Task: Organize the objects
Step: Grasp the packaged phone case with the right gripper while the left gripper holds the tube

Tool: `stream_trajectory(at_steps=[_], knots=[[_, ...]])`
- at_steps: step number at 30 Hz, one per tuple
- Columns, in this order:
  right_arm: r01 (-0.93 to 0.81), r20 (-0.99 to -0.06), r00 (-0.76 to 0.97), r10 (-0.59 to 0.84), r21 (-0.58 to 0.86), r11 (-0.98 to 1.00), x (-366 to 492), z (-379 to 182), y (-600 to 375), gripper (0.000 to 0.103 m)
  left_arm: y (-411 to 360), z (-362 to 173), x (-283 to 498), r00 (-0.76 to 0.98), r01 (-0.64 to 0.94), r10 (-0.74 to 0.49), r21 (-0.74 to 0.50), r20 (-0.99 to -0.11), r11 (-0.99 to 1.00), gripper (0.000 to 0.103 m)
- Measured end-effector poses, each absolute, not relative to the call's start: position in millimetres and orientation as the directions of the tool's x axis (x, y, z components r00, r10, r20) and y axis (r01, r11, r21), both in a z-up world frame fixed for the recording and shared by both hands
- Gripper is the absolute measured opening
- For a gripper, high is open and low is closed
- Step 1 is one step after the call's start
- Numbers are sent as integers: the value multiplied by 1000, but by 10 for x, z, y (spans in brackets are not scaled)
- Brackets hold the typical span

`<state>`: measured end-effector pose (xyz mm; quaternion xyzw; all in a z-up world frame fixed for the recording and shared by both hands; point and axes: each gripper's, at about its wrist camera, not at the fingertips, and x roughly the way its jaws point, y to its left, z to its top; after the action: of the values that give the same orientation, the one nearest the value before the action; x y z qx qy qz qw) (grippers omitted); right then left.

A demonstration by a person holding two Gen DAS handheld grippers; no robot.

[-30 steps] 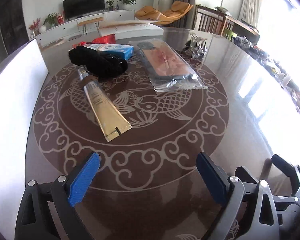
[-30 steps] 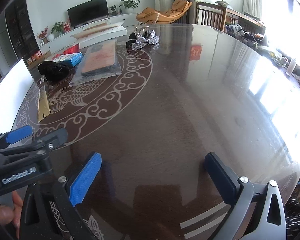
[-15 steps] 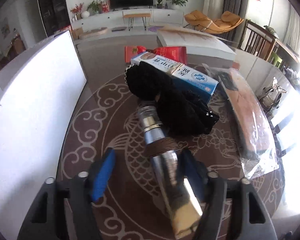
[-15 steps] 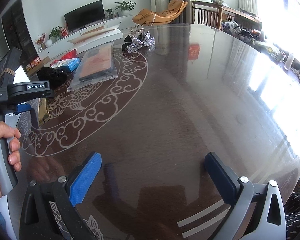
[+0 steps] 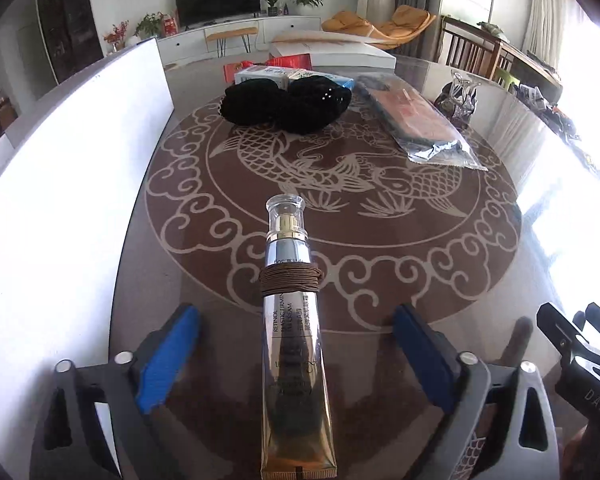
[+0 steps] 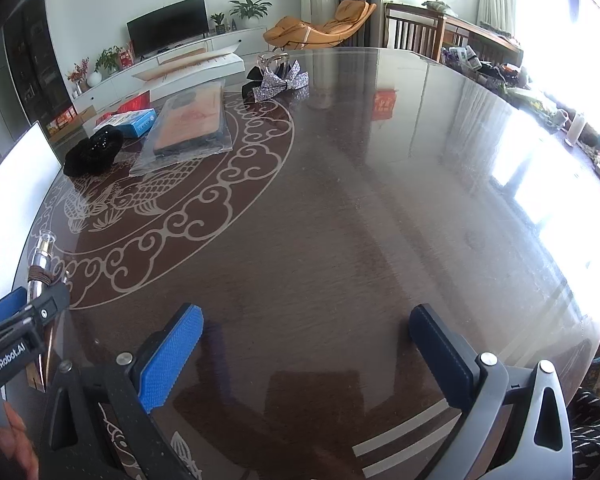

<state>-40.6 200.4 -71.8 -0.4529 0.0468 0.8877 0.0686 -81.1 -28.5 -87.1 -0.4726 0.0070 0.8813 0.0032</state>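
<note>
A gold cream tube (image 5: 292, 344) with a clear cap and a brown band lies on the round table, cap pointing away. My left gripper (image 5: 296, 356) is open, its blue fingers (image 5: 168, 356) on either side of the tube, apart from it. The tube's cap end shows in the right wrist view (image 6: 40, 260). My right gripper (image 6: 306, 356) is open and empty above bare table. Farther off lie a black scrunchie (image 5: 288, 104), a blue-white box (image 5: 268, 76) and a phone case in a clear bag (image 5: 416, 120).
A white board (image 5: 60, 184) stands along the table's left edge. A glittery bow and clear clip (image 6: 278, 76) lie at the far side. A red packet (image 5: 288, 62) lies behind the box. The other gripper's body (image 5: 584, 364) shows at lower right.
The left gripper went in over the tube near the scrunchie. The tube now lies nearer the table's front, between wider-open fingers. The right gripper has barely moved.
</note>
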Motion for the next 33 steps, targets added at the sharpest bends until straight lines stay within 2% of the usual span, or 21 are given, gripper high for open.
stream_trajectory(at_steps=[8,14,21,25,30,31,32,33], knots=[[-162,-808,-586,63,40,-986,-392,-714,2031,103,-271,-889,-818,-566,-32,16,3,-824,-999,103],[-133,-808,-580,-105,221,-966,-578,-602,2206,103,-273,-901,-853,-570,-26,13,2,-821,-1000,103],[105,-817,-553,-163,125,-987,-1732,-277,1719,103,-270,-903,-855,-571,-25,13,2,-821,-1000,103],[152,-865,-478,-151,88,-984,-2392,-403,1378,103,-271,-903,-854,-571,-25,13,2,-821,-1000,103],[180,-911,-398,-110,40,-983,-2780,-641,1067,102,-267,-903,-858,-572,-23,11,2,-820,-1000,103],[175,-910,-404,-91,21,-984,-2794,-678,1059,94,-267,-902,-856,-572,-23,11,2,-820,-1000,103],[163,-906,-418,-73,4,-987,-2787,-691,1070,80,-267,-902,-856,-571,-24,12,2,-821,-1000,103],[156,-893,-442,-81,13,-988,-2748,-679,1103,76,-266,-903,-856,-572,-24,12,2,-820,-1000,103]])
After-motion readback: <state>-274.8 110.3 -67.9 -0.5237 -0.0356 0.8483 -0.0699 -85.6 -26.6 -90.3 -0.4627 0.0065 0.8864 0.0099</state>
